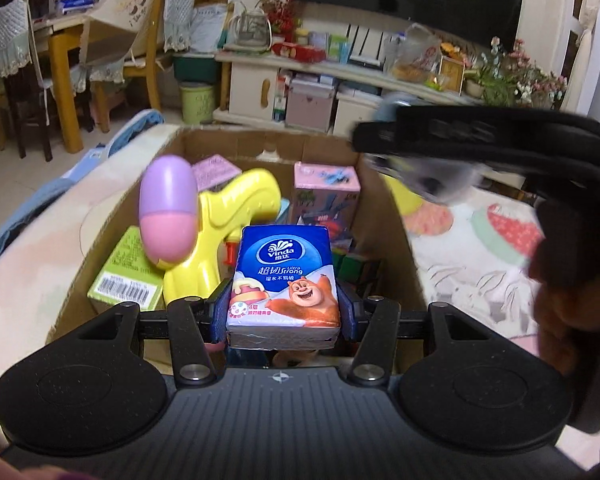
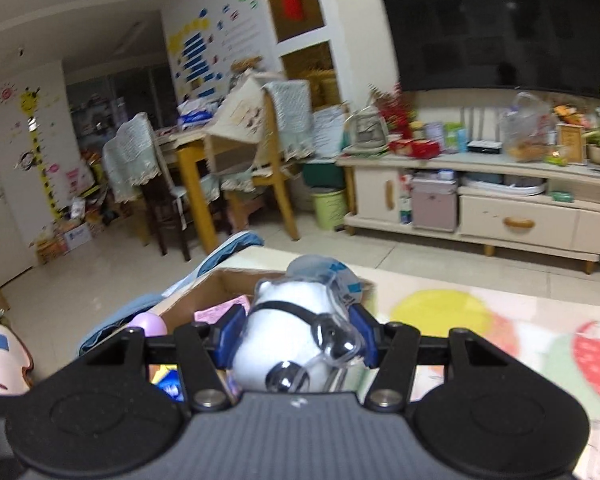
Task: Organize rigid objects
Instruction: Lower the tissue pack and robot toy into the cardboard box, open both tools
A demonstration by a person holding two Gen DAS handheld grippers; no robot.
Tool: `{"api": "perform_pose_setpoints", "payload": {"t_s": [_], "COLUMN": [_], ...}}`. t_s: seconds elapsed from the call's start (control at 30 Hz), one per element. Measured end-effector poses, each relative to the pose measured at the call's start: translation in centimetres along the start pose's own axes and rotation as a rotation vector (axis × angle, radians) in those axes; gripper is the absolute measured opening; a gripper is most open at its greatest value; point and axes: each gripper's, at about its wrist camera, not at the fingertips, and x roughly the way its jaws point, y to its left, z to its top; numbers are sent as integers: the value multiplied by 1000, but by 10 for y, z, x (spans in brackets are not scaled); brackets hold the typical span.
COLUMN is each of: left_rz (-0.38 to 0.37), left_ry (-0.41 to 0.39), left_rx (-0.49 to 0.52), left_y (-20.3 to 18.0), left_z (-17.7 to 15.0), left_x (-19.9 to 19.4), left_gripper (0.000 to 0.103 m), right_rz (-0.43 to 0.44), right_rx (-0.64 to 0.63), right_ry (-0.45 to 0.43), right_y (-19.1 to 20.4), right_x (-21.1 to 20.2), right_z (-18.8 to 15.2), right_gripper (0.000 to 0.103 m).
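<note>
My left gripper is shut on a blue Vinda tissue pack with a cartoon bear, held above an open cardboard box. Inside the box lie a yellow toy water gun with a purple and pink tank, a green carton, a pink carton and a dark cube. My right gripper is shut on a white bear figure wearing clear goggles. It shows blurred at the upper right of the left wrist view, right gripper, over the box's right wall.
The box sits on a soft mat printed with fruit shapes. Blue cloth lies left of the box. Behind stand a TV cabinet, a black TV, a green bin and a yellow table with chairs.
</note>
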Motion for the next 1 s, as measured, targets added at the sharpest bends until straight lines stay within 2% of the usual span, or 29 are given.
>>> {"api": "perform_pose_setpoints", "payload": {"t_s": [0.23,0.33,0.37,0.4,0.47,0.53,0.6,0.67,0.83,1.0], "left_rz": [-3,-11,-18,-31,-59,-64,-7,14,0,17], "left_ry": [33,42,43,43,39,21,-39,-68,-95,-115], "left_rx": [3,-1,-5,-11,-23,-23,14,41,-13,-4], "left_y": [12,11,12,13,16,14,10,8,14,8], "left_z": [0,0,0,1,2,2,0,-2,-6,-17], "left_x": [11,13,13,12,9,3,-8,-18,-40,-68], "left_gripper": [65,66,68,73,83,103,103,103,103,103], "right_rz": [28,9,10,7,-5,-32,-82,-151,-296,-360], "right_rx": [-25,-31,-25,-14,8,25,41,60,51,26], "right_ry": [71,84,81,71,44,18,-10,-36,-85,-80], "right_y": [9,11,9,8,6,4,1,-3,-6,5], "right_x": [37,43,42,40,31,19,0,-19,-75,-113], "right_z": [-11,-14,-14,-14,-12,-8,-6,-6,-19,-44], "right_gripper": [56,57,63,74,83,83,86,93,94,94]}}
